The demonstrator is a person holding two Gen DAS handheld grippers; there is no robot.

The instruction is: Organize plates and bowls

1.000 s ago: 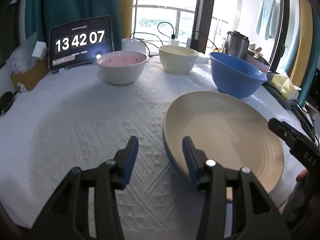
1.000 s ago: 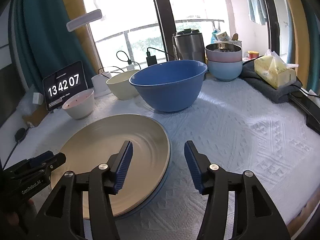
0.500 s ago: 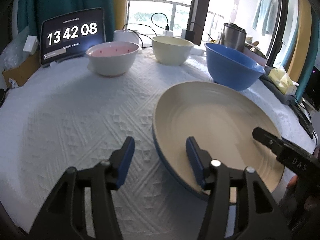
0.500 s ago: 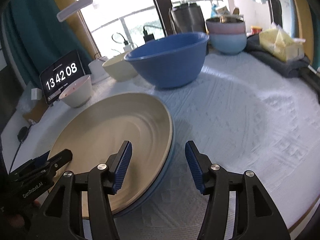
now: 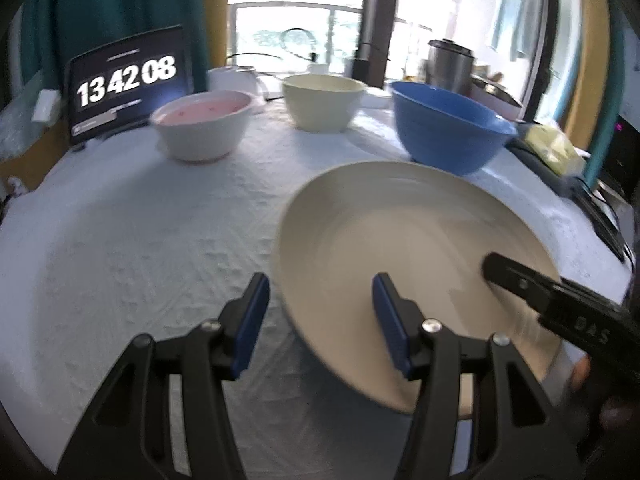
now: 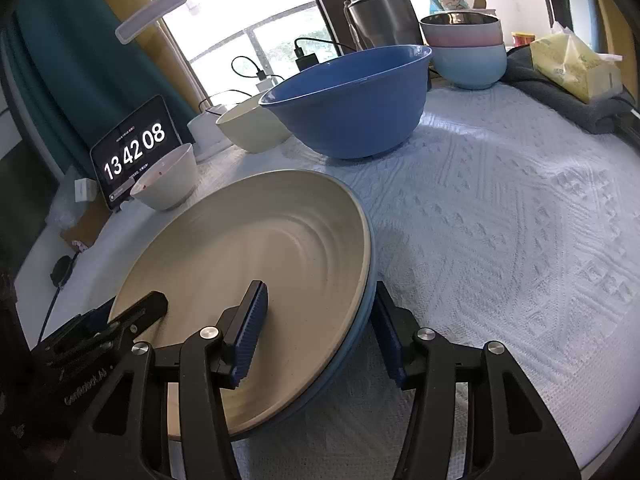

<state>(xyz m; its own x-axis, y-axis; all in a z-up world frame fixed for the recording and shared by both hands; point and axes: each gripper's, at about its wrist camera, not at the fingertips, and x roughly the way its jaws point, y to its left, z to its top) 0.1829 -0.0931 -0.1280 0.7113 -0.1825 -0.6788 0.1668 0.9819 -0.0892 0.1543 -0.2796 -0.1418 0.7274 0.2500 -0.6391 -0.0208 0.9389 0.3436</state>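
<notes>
Astride plate (image 6: 248, 248) rim, right gripper (image 6: 316, 320) unclosed

Counter (image 5: 132, 240) left of plate (image 5: 400, 232) bare, free passage. Behind plate: pink bowl (image 5: 202, 124), cream bowl (image 5: 322, 100), blue bowl (image 6: 352, 96) in row block far side. Right of plate, open cloth (image 6: 500, 240); stacked bowls (image 6: 466, 50), tissue pack (image 6: 572, 64) at far edge.

Five bowls (image 6: 348, 100), one beige plate (image 6: 256, 264), two tongs (image 6: 316, 332), one tablet clock (image 6: 134, 156), one tissue pack (image 6: 572, 64)
</notes>
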